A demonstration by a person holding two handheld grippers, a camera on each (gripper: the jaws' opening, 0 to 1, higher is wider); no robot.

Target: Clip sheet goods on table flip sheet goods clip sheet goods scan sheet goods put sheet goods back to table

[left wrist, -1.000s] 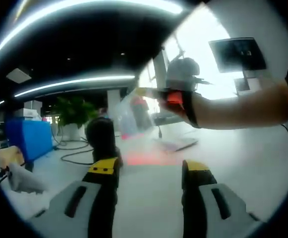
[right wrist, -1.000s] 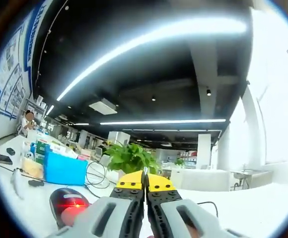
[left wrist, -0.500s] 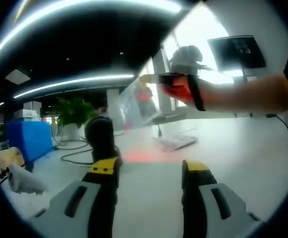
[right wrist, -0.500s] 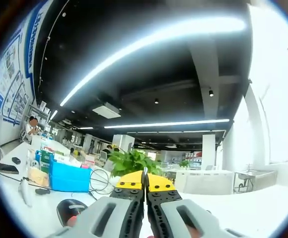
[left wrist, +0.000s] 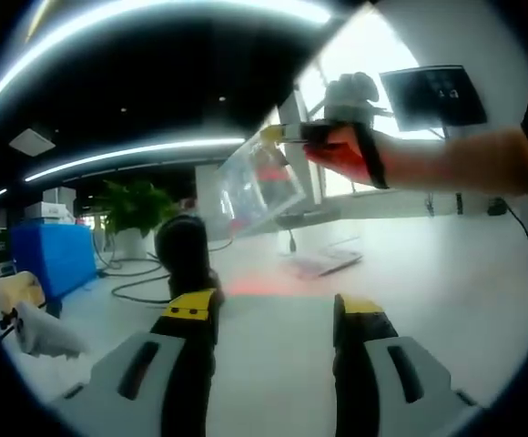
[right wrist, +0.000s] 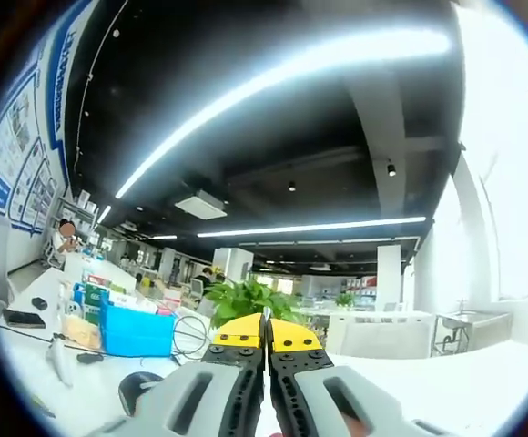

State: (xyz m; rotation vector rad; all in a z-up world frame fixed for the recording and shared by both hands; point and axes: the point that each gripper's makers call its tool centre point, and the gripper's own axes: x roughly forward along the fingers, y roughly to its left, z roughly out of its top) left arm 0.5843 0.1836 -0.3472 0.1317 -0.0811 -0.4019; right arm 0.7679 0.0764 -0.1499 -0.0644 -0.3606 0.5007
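The right gripper (left wrist: 278, 134), seen in the left gripper view, was closed on the top edge of the clear sheet goods (left wrist: 259, 187) and had lifted it higher than a second before, up and away from the red glow on the surface (left wrist: 273, 289) in front of the black scanner (left wrist: 184, 253). In the right gripper view, its yellow tips (right wrist: 266, 339) were pressed together, and the scanner (right wrist: 141, 390) had slid lower in the picture as the view tipped upward. The left gripper (left wrist: 266, 312) hung wide and empty over the near surface. The scan looked finished, so returning the sheet to the surface probably came next.
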